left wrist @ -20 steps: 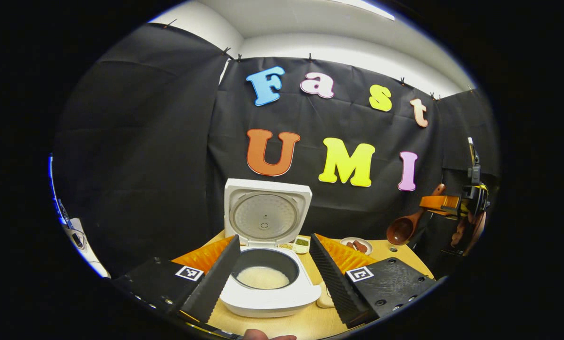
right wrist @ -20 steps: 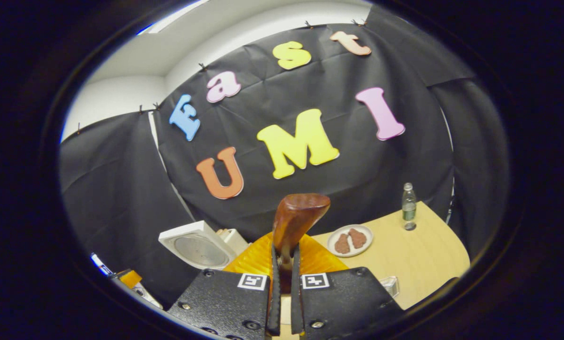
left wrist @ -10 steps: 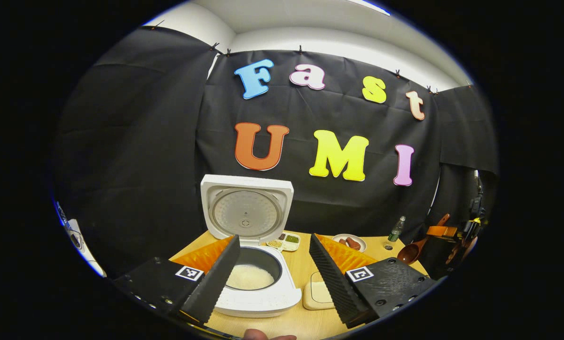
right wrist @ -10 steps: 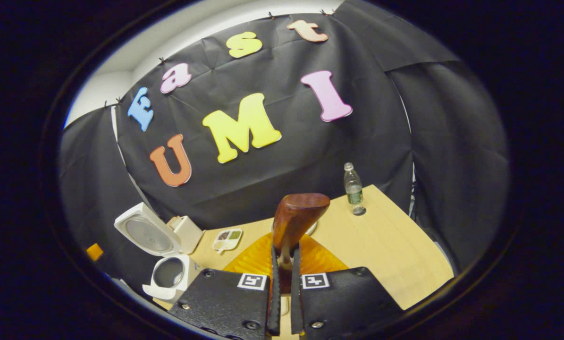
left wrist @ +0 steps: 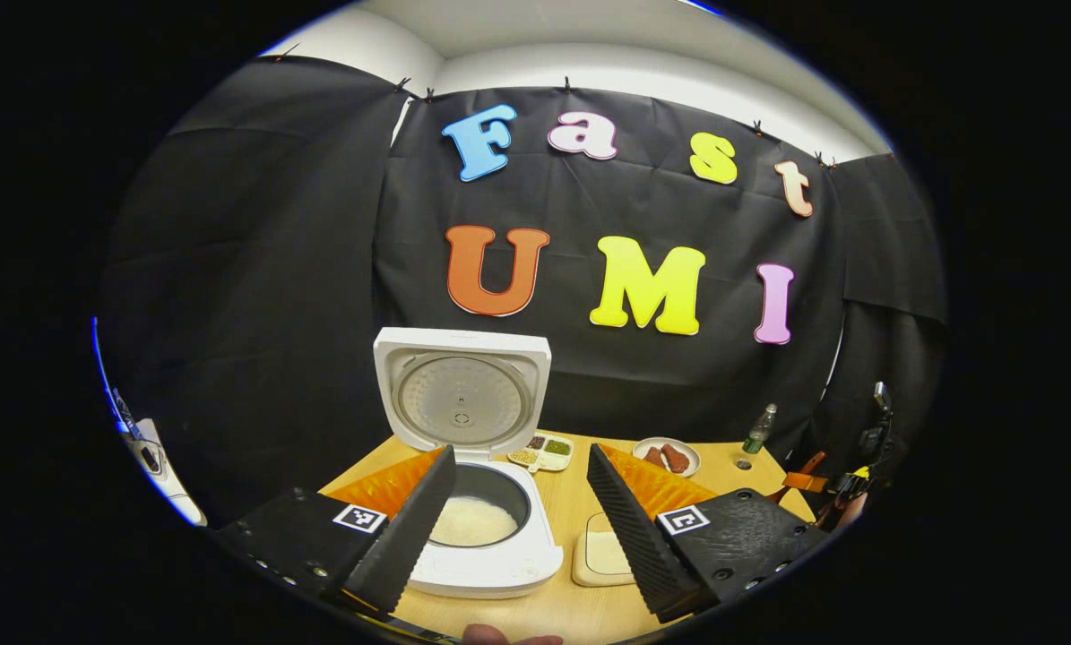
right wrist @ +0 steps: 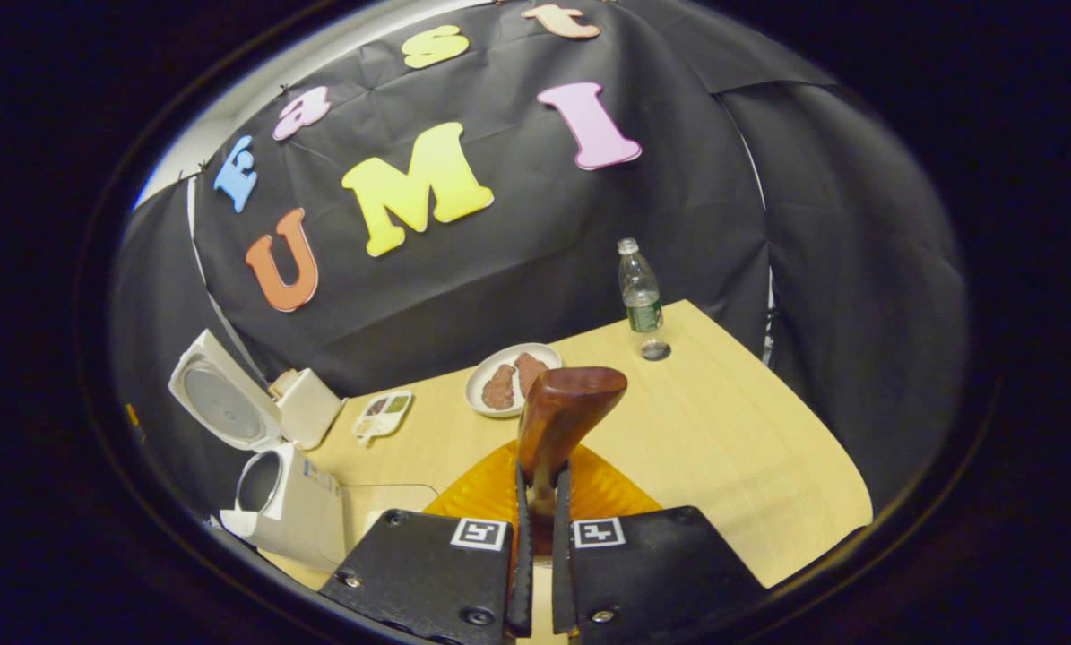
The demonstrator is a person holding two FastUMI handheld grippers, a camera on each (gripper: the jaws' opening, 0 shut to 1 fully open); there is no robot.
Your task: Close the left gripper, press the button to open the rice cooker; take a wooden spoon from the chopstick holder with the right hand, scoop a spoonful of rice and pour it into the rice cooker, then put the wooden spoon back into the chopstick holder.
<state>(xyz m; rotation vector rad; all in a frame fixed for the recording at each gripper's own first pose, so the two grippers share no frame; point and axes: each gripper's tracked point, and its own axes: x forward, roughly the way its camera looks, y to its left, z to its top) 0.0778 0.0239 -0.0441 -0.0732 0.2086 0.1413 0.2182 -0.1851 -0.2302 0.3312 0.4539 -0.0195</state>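
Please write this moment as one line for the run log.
rice cooker: lid open, rice inside | right tongs: shut on wooden spoon, above table | left tongs: open, before cooker

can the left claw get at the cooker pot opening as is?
Probably yes. The left claw is open and the rice cooker sits right ahead of it, lid swung up, pot uncovered. Nothing lies between them; the right claw, shut on the wooden spoon, is off to the side.

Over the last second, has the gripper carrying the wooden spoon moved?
Yes. In the left gripper view the right gripper has dropped from high against the black cloth wall down to the table's right edge, beside the bottle.
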